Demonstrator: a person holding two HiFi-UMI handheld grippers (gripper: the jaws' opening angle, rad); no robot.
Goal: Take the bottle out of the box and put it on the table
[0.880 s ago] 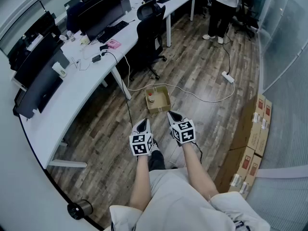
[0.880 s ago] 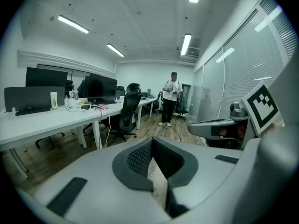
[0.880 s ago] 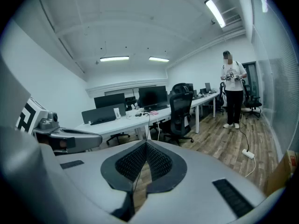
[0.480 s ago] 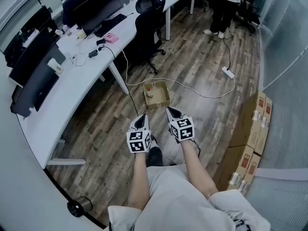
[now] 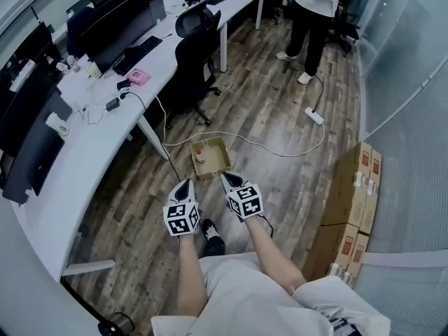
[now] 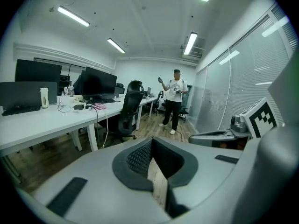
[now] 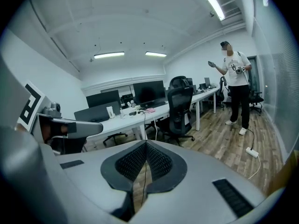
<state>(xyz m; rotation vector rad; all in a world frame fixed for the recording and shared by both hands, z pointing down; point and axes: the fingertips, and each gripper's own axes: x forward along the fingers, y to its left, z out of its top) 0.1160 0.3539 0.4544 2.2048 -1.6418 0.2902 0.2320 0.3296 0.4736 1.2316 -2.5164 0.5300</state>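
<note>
From the head view, the person is standing on the wooden floor with both arms held out. The left gripper (image 5: 185, 183) and the right gripper (image 5: 226, 178) are pointing forward and a little downward at the open cardboard box (image 5: 220, 161) on the floor just ahead. The bottle (image 5: 199, 157) is sitting inside the box by its left wall, apparently upright, though it is too small to be sure. Neither gripper is touching the box. The long white bench (image 5: 105, 142) where the bottle must go is running along the left, and a white cable (image 5: 280, 152) is trailing over the floor just behind the box.

In the left gripper view, the left gripper (image 6: 151, 140) is showing its jaws closed tip to tip, with nothing between them. The box is lying out of sight below.

In the right gripper view, the right gripper (image 7: 145, 143) is likewise pressing its jaws together on nothing.

The risks lie ahead, as I judge it. Reaching in with the jaws closed like this would likely knock the bottle over. The near wall is leaving little room for a jaw, so the light box could be pushed or lifted along. The cable could also catch a foot on the way to the bench.
</note>
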